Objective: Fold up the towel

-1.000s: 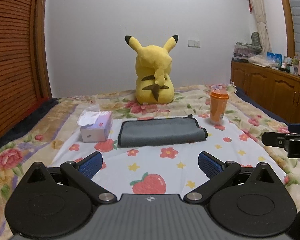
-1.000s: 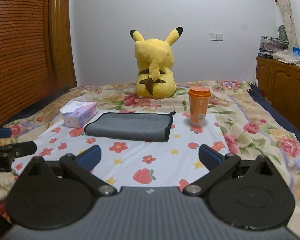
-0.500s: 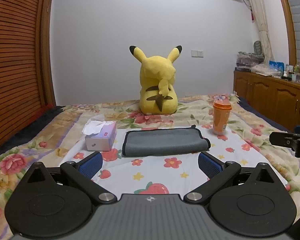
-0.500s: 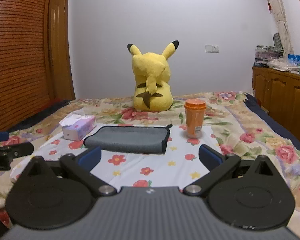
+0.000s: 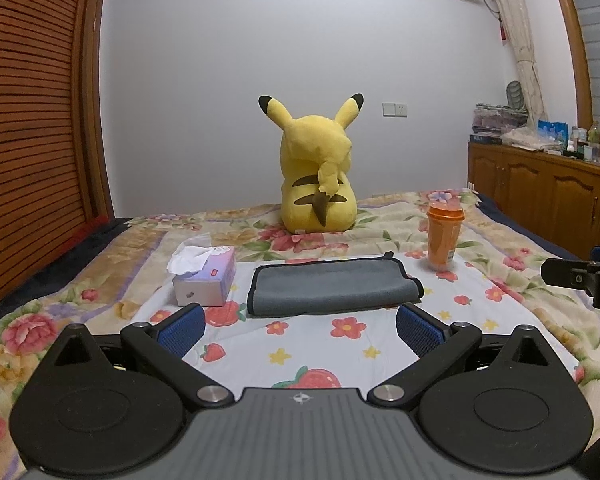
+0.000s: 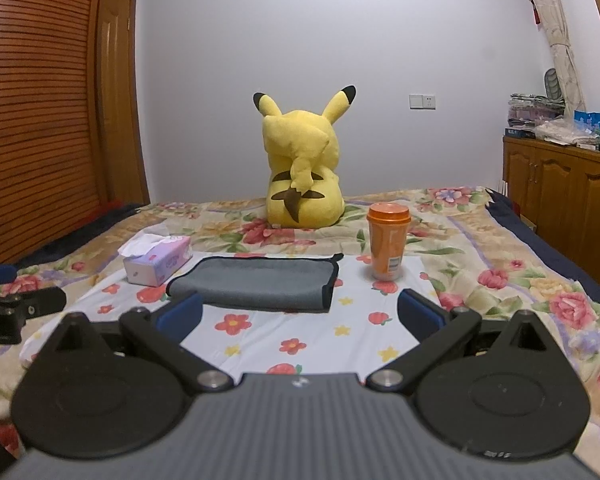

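A grey towel [image 5: 332,286] with a dark edge lies folded flat on the flowered bed cover [image 5: 340,344]; the right wrist view also has the towel [image 6: 256,282], slightly left of centre. My left gripper [image 5: 300,326] hovers open just short of the towel's near edge, its blue pads [image 5: 182,328] wide apart and holding nothing. My right gripper [image 6: 298,312] is open too, close to the towel's front edge, with its pads [image 6: 420,312] bare. Each view catches the tip of the other gripper at its side edge.
A tissue box [image 5: 206,278] sits left of the towel and an orange cup [image 5: 444,234] stands to its right. A yellow plush toy [image 5: 318,184] sits behind. Wooden cabinets [image 5: 548,200] line the right wall, a slatted wooden wardrobe [image 5: 28,120] the left.
Both grippers have tilted up and drawn back a little, so the towel sits lower in each view and more wall shows. The towel lies as before. Both stay open.
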`<state>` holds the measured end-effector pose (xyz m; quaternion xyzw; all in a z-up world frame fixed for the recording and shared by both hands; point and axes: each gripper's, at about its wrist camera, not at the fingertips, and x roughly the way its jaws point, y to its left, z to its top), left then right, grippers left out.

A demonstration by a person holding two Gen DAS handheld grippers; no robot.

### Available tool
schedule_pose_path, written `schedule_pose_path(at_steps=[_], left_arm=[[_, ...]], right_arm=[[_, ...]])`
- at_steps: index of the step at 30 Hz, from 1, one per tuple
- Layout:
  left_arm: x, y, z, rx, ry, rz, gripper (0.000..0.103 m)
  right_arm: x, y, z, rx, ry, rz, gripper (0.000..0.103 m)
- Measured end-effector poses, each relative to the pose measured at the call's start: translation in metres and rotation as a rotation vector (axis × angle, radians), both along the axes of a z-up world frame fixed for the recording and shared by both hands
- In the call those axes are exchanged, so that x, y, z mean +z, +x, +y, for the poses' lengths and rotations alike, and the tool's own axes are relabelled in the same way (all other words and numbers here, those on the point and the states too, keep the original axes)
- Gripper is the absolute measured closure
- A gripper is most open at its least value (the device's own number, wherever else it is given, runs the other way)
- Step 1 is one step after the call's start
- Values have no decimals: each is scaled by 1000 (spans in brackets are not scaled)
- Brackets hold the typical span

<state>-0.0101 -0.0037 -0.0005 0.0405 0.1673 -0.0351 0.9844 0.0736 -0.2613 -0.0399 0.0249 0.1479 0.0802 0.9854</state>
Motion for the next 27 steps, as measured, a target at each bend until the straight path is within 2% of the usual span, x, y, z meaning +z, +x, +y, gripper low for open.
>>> schedule_pose_path(at_steps=[27], left_arm=[[-1, -1, -1, 1, 2, 0, 0]], right_arm=[[1, 0, -1, 0, 1, -2, 0]])
